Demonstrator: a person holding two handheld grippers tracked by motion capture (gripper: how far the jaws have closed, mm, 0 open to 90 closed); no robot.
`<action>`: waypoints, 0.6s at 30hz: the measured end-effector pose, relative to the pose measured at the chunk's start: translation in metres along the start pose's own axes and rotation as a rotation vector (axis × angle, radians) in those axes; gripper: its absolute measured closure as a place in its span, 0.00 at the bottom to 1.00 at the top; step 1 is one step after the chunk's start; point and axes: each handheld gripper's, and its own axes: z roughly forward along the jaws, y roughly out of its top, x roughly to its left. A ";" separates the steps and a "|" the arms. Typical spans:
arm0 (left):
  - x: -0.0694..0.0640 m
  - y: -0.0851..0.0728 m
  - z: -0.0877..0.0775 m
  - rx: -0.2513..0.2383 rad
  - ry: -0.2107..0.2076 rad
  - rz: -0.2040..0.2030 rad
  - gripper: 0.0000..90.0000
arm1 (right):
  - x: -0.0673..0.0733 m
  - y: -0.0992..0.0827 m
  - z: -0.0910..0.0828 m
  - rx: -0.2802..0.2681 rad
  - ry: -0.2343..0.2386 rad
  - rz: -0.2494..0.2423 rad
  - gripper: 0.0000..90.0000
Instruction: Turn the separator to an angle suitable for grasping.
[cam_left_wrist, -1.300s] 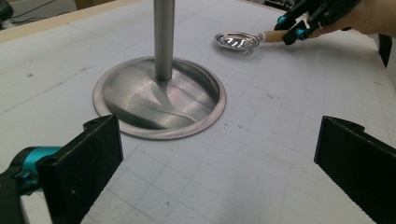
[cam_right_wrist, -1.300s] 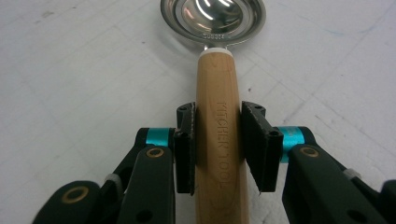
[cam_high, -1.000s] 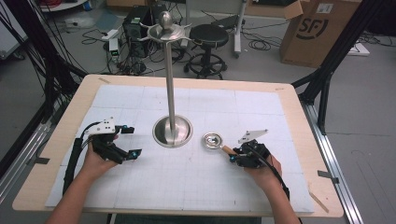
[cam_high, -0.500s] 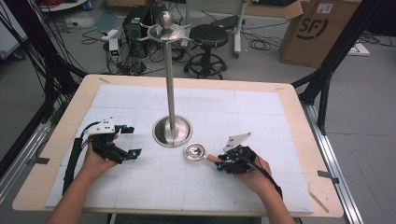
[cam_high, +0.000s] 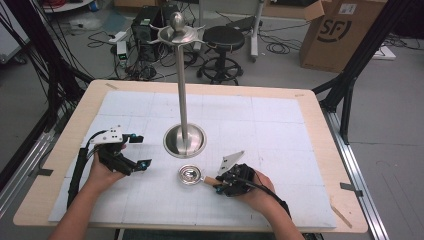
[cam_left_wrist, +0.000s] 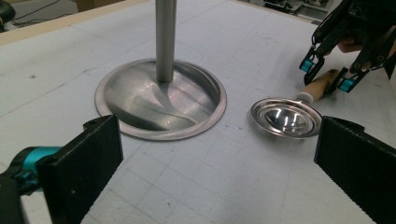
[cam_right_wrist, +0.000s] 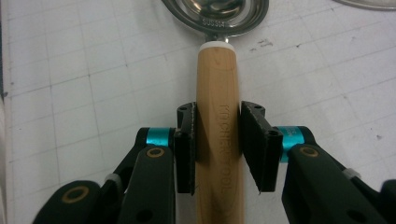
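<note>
Right gripper view: right gripper (cam_right_wrist: 218, 149) clamps ladle (cam_right_wrist: 218, 140) handle, lettering probably "KITCHEN TOOL" | left gripper (cam_left_wrist: 219, 161) agape

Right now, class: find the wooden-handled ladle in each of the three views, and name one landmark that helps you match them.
High view: ladle lies low centre, its handle in the right gripper.
Left gripper view: ladle at right, bowl towards the camera, handle running back to the far gripper.
Right gripper view: handle upright at centre between the pads, bowl at the top edge.
Shared landmark: the stand's round base, beside the bowl.
</note>
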 end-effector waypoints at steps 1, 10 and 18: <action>0.000 0.000 0.000 0.004 0.001 0.000 0.02 | 0.000 -0.001 0.000 -0.005 0.002 0.005 0.75; 0.000 0.000 0.000 0.008 -0.001 0.002 0.02 | -0.002 -0.002 0.000 -0.011 0.019 0.029 0.72; 0.000 0.000 0.000 0.006 -0.002 -0.001 0.02 | -0.003 -0.011 -0.005 -0.011 0.006 0.043 0.65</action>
